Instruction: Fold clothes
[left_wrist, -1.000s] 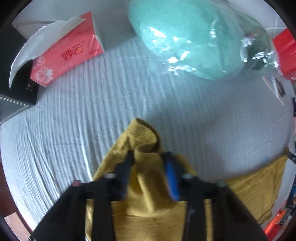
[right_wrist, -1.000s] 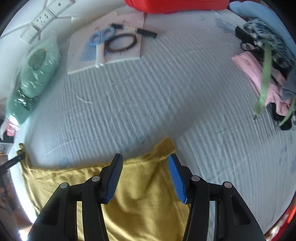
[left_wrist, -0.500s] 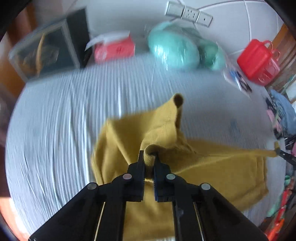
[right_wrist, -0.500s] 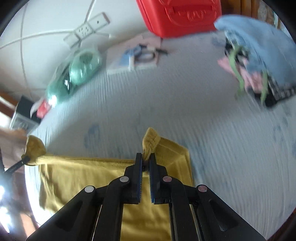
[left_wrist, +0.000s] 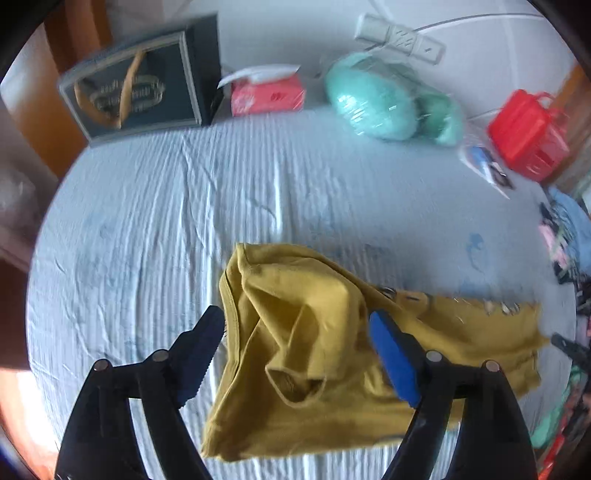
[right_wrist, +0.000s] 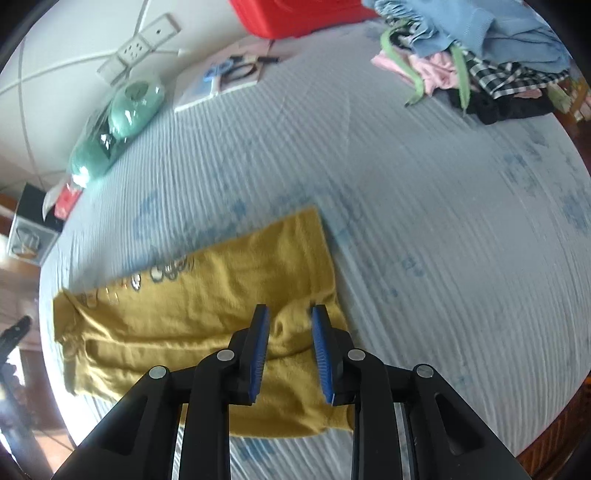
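Both tools are letting go of the mustard-yellow knitted garment (left_wrist: 317, 354), which half a second ago each held pinched by a raised corner. The left tool (left_wrist: 295, 328) now stands wide, its jaws opening, with a rumpled hump of cloth and a sleeve cuff lying loose between them, not pressed. The right tool (right_wrist: 290, 325) is narrower, its jaws also opening, a small bump of fabric between the blue pads (right_wrist: 323, 354) but free of them. The garment lies doubled over on the pale blue ribbed bedsheet (right_wrist: 424, 221), its far edge folded toward the near one. That fold looks laid down, though the left end is bunched and probably needs smoothing before another fold.
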